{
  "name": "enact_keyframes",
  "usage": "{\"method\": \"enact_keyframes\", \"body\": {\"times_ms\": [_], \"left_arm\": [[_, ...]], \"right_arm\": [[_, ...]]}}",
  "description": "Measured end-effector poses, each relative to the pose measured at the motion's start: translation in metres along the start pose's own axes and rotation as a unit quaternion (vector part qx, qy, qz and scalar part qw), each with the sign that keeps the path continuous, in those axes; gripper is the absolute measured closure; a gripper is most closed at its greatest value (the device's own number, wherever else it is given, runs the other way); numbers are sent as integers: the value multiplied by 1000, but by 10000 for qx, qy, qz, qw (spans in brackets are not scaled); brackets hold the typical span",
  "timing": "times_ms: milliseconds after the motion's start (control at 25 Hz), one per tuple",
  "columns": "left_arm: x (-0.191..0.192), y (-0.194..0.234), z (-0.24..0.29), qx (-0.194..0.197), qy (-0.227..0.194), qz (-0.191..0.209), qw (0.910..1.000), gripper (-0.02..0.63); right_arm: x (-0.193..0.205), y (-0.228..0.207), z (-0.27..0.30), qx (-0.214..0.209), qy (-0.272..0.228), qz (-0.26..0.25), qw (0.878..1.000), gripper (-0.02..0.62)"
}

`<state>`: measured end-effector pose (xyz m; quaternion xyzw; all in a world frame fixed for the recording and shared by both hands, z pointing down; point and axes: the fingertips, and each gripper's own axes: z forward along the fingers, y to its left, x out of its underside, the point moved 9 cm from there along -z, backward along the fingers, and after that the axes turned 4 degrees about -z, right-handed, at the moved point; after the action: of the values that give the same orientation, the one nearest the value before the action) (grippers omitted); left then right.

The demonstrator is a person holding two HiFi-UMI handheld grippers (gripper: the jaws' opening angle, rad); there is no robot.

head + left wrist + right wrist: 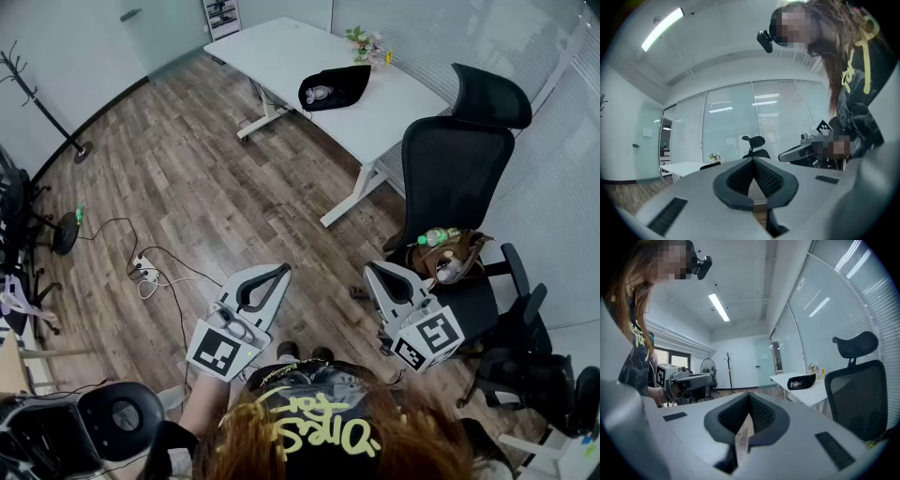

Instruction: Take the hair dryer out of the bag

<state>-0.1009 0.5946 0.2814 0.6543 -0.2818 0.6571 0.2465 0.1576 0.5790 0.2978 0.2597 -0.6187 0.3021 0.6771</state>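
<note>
Both tongs are closed and empty: the left gripper (281,271) and the right gripper (372,270) are held out level in front of the person, side by side, each with its jaw tips meeting and nothing between them. The black bag (334,88) lies on the white table (281,52) across the room, well apart from both grippers, its mouth turned toward the person. The hair dryer (320,94), as I judge the pale grey shape inside that mouth to be, has not been lifted out. The step in hand looks like the approach, so the task is barely begun. To do it well, walk up to the table's near edge, passing the office chair (457,164) on its left, since that chair and the brown bag (453,259) on its seat stand close by the right gripper. Open the jaws only once near the bag. It would be wise to pin the bag's rim or fabric with one gripper while the other reaches into the mouth and takes the dryer by a narrow part, handle or barrel; from this far off I cannot tell which faces out. Draw it out along the opening so that the soft bag does not drag toward the table edge or the flowers (367,42).
</note>
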Motion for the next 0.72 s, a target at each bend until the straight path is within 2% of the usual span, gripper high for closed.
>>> {"method": "enact_keyframes", "body": {"times_ms": [720], "left_arm": [[0,1,-10,-60,-38,-111,9999,611]], "right_arm": [[0,8,2,10,118,-166,9998,592]]}}
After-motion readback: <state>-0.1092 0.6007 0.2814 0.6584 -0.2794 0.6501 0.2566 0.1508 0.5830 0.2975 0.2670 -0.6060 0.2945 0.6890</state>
